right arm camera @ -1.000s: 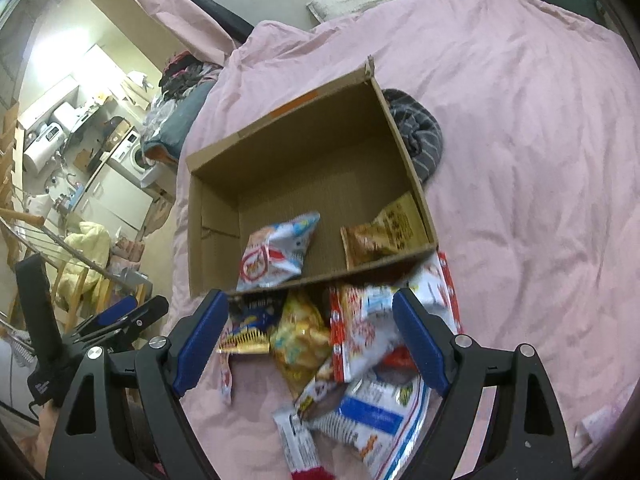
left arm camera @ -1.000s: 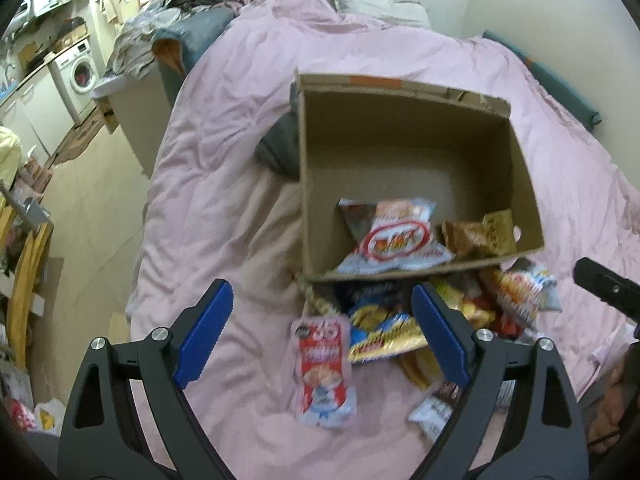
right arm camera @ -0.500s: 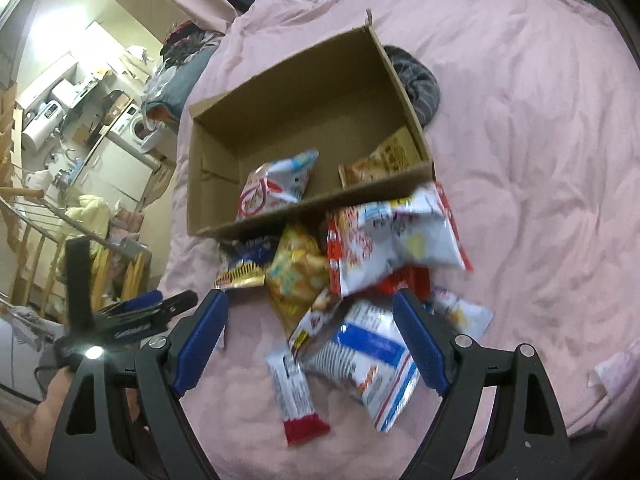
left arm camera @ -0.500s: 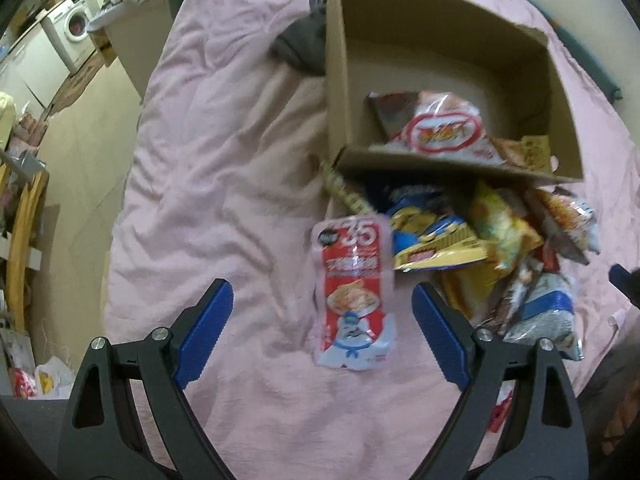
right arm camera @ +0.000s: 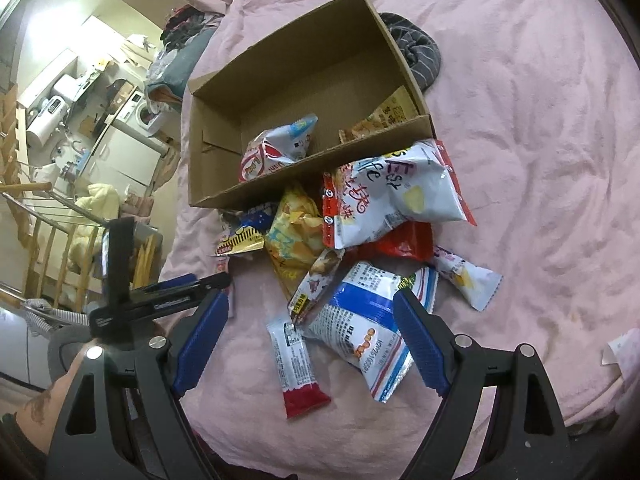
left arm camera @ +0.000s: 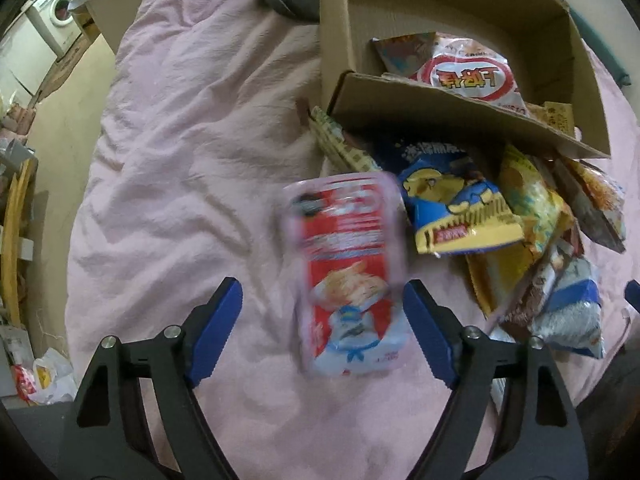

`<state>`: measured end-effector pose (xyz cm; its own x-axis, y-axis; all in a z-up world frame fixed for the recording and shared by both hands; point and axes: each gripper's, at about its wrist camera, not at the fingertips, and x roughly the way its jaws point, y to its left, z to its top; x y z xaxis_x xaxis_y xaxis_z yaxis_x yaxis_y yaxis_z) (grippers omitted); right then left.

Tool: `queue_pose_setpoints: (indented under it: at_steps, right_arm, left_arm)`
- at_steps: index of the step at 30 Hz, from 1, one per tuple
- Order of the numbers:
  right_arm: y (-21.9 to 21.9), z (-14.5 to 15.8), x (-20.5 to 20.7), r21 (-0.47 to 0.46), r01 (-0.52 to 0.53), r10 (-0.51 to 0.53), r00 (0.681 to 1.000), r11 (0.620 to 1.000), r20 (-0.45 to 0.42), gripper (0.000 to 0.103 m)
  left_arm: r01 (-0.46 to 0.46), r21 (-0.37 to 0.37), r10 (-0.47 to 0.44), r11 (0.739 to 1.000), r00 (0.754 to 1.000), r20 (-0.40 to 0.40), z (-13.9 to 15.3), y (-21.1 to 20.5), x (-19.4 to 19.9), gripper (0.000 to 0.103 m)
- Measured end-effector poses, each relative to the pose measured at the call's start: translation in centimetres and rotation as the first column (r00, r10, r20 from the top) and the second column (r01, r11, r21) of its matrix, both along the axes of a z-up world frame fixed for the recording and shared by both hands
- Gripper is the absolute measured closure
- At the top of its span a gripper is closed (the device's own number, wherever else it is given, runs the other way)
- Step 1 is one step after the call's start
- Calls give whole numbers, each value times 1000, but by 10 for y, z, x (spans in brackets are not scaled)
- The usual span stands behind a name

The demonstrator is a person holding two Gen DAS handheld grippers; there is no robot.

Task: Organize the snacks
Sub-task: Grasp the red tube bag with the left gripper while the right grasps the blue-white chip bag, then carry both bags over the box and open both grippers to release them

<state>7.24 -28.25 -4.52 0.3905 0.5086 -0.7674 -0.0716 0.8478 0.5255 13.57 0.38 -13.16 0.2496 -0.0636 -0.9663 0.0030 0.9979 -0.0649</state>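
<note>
A cardboard box (left arm camera: 448,108) (right arm camera: 216,152) lies open on a pink bedspread and holds a red-and-white chip bag (left arm camera: 468,74) (right arm camera: 276,150) and a brown packet (right arm camera: 390,118). A pile of snack bags lies in front of the box. My left gripper (left arm camera: 322,328) is open, its blue pads either side of the lower end of a red-and-white pouch (left arm camera: 348,268), which is blurred. My right gripper (right arm camera: 310,334) is open above a blue-and-white bag (right arm camera: 360,328) and a small red-ended bar (right arm camera: 296,364). A large white and red bag (right arm camera: 394,192) leans on the box front.
A grey striped cloth (right arm camera: 416,54) lies behind the box. The bed's left edge drops to a floor with a washing machine (left arm camera: 56,12) and a wooden rack (right arm camera: 48,220). The left gripper shows in the right wrist view (right arm camera: 160,296).
My left gripper has moved down and forward toward the red-and-white pouch, which now lies between its pads. My right gripper has lowered toward the snack pile. Both stay open.
</note>
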Motion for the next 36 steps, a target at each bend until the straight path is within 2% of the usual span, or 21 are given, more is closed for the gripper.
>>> queue_pose_setpoints:
  at_steps: [3,6,10,14,18,21,24,26,30,31,36]
  right_arm:
    - [-1,-1,1,0,8,-8,1000,1000,-6,16]
    - [-8,-3,1,16,30,-30,999,999,-17,16]
    - [-20,-9,4,56,75,-73,996,996,-50,16]
    - [-24,-26,8,57,111,-102,986,992,-133,16]
    - [-24,-54,16,36,127,-113,959,991,-258,16]
    - [-20,-68,22,71,133,-105,945,989,-310,16]
    - [-12,-78,29,47,107,-86,940,993,-330,19]
    - [-7,-83,30,27,80,-66,939,996,-338,33]
    - [-4,-80,24,12,47,-41,945,999,-323,43]
    - [-5,-78,20,15,42,-35,946,999,-322,50]
    - [-1,-67,3,25,11,-3,952,1000,-305,60]
  left_arm:
    - [-5,-11,5,1000,1000,-23,-9,-3,7,29]
    - [-34,-16,34,999,998,-52,-19,-2,9,40]
    - [-33,12,33,999,999,-42,-15,-6,9,56]
    - [-29,66,30,997,999,-23,-7,-4,1,77]
    - [-44,60,46,997,998,-37,-3,1,-7,87]
    - [-39,35,40,999,999,-36,5,2,-15,89]
    - [-29,48,30,998,999,-21,16,-1,-24,89]
    - [-31,49,31,998,999,-15,18,-1,-29,89]
    - [-39,27,39,999,999,-8,22,5,-35,89]
    - [-46,17,46,999,999,-9,22,8,-33,89]
    - [-75,-46,75,996,997,9,32,14,-44,90]
